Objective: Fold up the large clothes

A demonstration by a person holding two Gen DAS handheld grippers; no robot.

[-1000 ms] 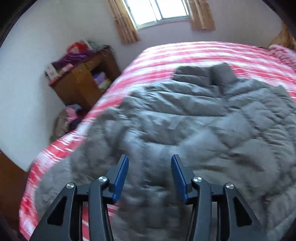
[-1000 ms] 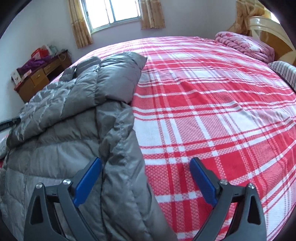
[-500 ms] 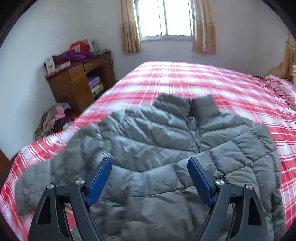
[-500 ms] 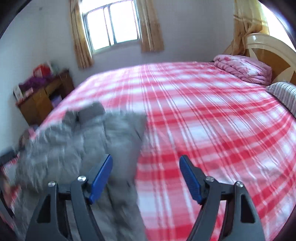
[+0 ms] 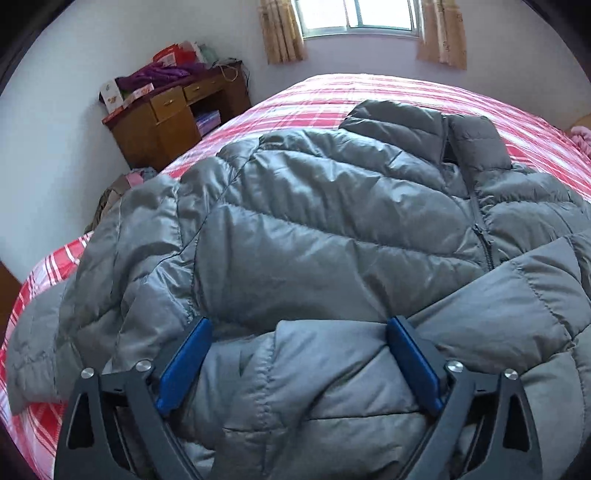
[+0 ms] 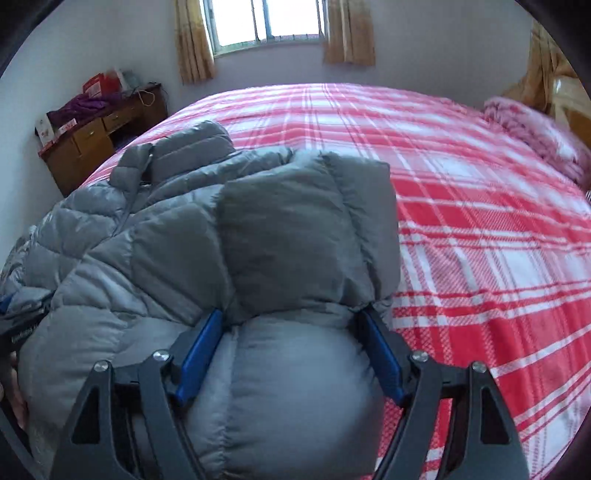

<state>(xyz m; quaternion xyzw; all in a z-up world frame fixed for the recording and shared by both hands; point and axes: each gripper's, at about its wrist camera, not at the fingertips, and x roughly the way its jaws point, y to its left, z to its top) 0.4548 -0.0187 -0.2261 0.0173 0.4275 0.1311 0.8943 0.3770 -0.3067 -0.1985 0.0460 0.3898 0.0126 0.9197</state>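
Because the grey down jacket (image 5: 332, 229) is soft, light and slippery, its hem is straddled by the wide-spread left gripper (image 5: 299, 362) and right gripper (image 6: 291, 354).

A bed with a red and white checked cover (image 6: 461, 206) fills most of the room. Against the far wall a window (image 6: 264, 22) lets in bright daylight, with yellowish curtains (image 6: 192, 44) hanging at both sides of it. In the left corner stands a brown wooden desk (image 5: 173, 114) with drawers and an open shelf holding a few flat things. On top of the desk lie a heap of purple cloth (image 5: 159, 74), a red bag (image 5: 170, 57) and a white box (image 5: 110, 94). On the floor beside the desk is a pile of clothes (image 5: 118, 188). At the right end of the bed lies a folded pink blanket (image 6: 532, 136), next to a wooden headboard (image 6: 569, 99)
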